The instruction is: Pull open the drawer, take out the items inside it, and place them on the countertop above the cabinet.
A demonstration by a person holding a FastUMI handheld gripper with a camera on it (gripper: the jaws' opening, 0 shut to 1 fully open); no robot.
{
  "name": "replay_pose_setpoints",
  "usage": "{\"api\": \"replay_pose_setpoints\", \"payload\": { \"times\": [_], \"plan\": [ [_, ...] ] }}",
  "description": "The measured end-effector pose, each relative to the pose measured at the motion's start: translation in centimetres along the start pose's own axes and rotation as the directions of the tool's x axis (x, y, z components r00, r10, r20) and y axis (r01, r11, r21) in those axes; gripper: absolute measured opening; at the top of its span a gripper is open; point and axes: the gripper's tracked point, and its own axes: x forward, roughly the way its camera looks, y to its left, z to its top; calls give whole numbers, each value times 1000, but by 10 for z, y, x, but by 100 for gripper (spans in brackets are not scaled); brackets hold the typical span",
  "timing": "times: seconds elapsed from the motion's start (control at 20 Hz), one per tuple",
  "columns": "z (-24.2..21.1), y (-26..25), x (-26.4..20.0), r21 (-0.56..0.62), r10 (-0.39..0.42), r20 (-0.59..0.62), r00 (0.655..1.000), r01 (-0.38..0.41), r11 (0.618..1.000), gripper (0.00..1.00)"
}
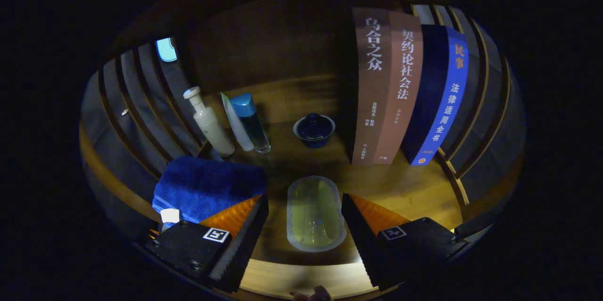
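Note:
A pale green oval item (314, 214) with a light rim lies flat on the wooden countertop (405, 188). It sits between the fingers of my gripper (304, 225), which is open. The right finger stands close against the item's edge, and a gap shows on the left finger's side. A folded blue towel (207, 188) lies on the countertop just beyond the left finger.
Beyond the fingers stand a cream pump bottle (209, 124), a white tube (237, 124), a blue-capped clear bottle (252, 122) and a dark blue lidded cup (314, 130). Three upright books (405, 93) stand to the right. Slatted walls close both sides. The countertop's pale front edge (301, 280) runs below the fingers.

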Motion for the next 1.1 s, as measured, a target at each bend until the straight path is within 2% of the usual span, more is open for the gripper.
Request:
{"api": "replay_pose_setpoints", "payload": {
  "times": [0.2,0.4,0.6,0.7,0.9,1.1],
  "plan": [
    [-19,4,-36,-27,9,46,999,-7,1000,100],
    [-31,10,-84,-56,37,148,988,-29,998,100],
    [-43,20,-140,-82,102,297,949,-81,993,100],
    [-60,19,-161,-111,117,336,934,-84,990,100],
    [-93,19,-183,-96,128,420,899,-96,991,100],
    [-138,11,-195,-50,125,456,881,-115,992,100]
  ]
}}
